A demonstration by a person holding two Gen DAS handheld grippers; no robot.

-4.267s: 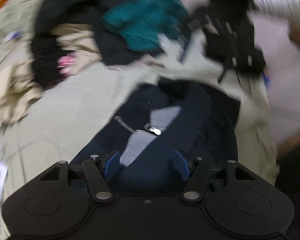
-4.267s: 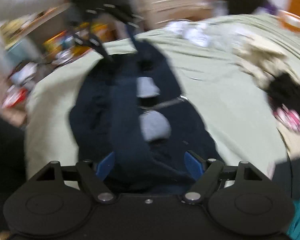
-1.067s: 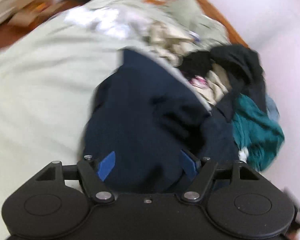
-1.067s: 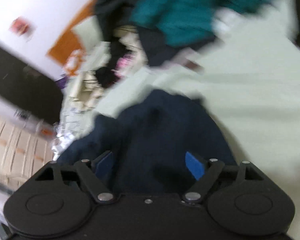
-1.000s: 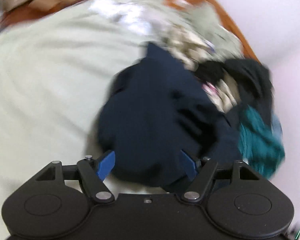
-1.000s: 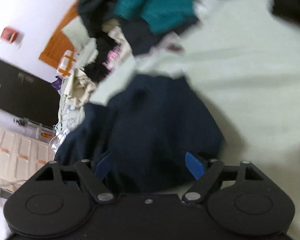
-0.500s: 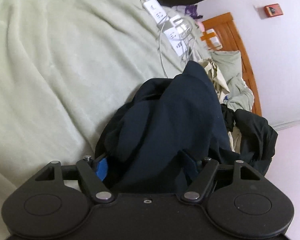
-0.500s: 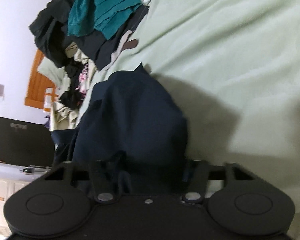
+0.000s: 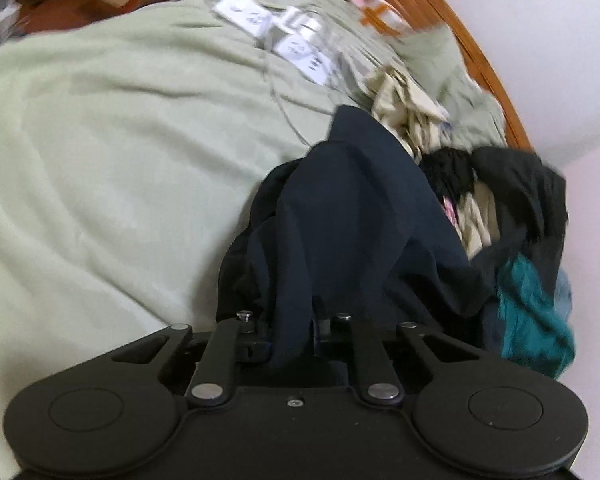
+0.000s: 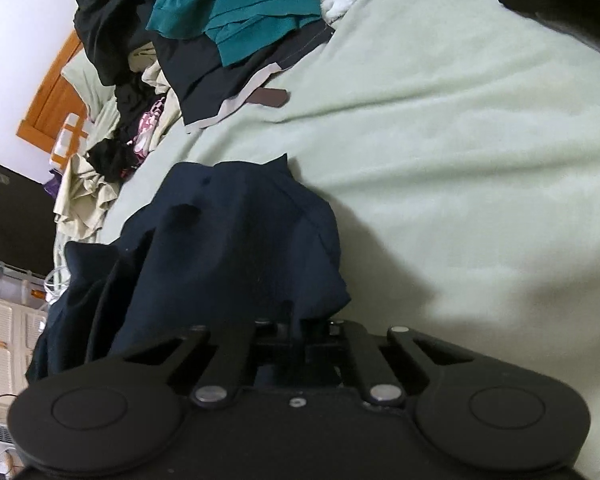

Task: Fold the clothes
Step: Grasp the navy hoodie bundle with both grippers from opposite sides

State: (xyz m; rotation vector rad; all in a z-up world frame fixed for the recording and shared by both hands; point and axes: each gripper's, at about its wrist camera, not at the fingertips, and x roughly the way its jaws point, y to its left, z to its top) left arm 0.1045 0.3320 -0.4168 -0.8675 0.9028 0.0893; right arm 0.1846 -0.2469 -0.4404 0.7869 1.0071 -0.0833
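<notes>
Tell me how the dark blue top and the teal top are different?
The dark blue top lies apart on the pale green blanket; the teal top sits on the heap of clothes. The dark blue top is pinched by the right hand-held gripper and the left hand-held gripper; nothing holds the teal top. The blue is nearly black, the teal bright. Both are crumpled and unfolded.

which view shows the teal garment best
The right wrist view: the teal garment lies sharp at the top of the clothes pile, its folds and hems clear. In the left wrist view it is only a blurred patch at the right edge, half hidden by the navy garment.
</notes>
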